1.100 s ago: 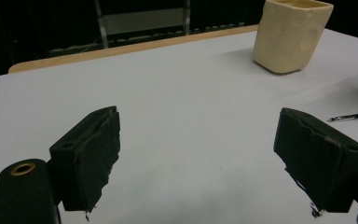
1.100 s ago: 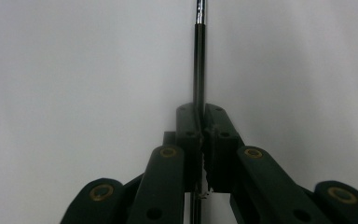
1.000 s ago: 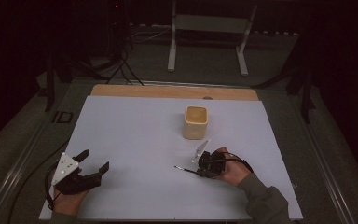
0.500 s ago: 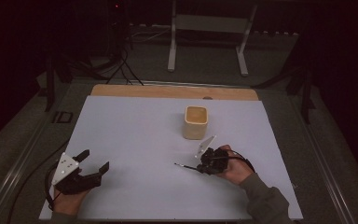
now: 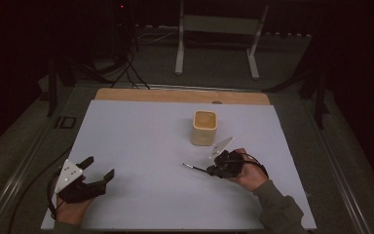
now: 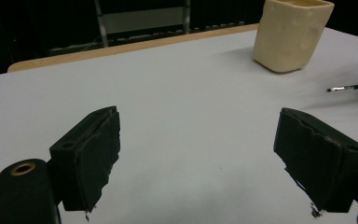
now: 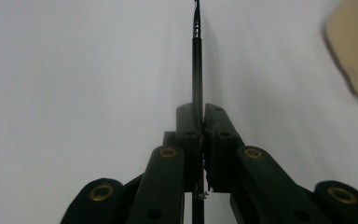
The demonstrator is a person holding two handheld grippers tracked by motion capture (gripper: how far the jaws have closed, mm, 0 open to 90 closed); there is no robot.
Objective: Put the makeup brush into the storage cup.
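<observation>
A thin black brush [image 5: 195, 167] sticks out to the left from my right gripper [image 5: 213, 170], which is shut on its handle just above the white table cover [image 5: 146, 131]. In the right gripper view the brush [image 7: 197, 60] runs straight ahead from the closed jaws of that gripper [image 7: 199, 114]. A beige square cup [image 5: 205, 127] stands upright just behind the right hand, apart from it. My left gripper [image 5: 99, 167] rests at the near left, open and holding nothing. The left gripper view has its own jaws [image 6: 196, 154] wide apart, with the cup [image 6: 292, 35] and the brush tip [image 6: 352, 87] far off.
The wooden table edge [image 5: 175, 95] shows beyond the white cover. A metal stand [image 5: 219, 29] and cables lie on the dark floor behind. A cable [image 5: 34, 185] trails off the left gripper along the left side.
My right gripper has shifted slightly to the right and farther back, carrying the brush with it. The left gripper has stayed put.
</observation>
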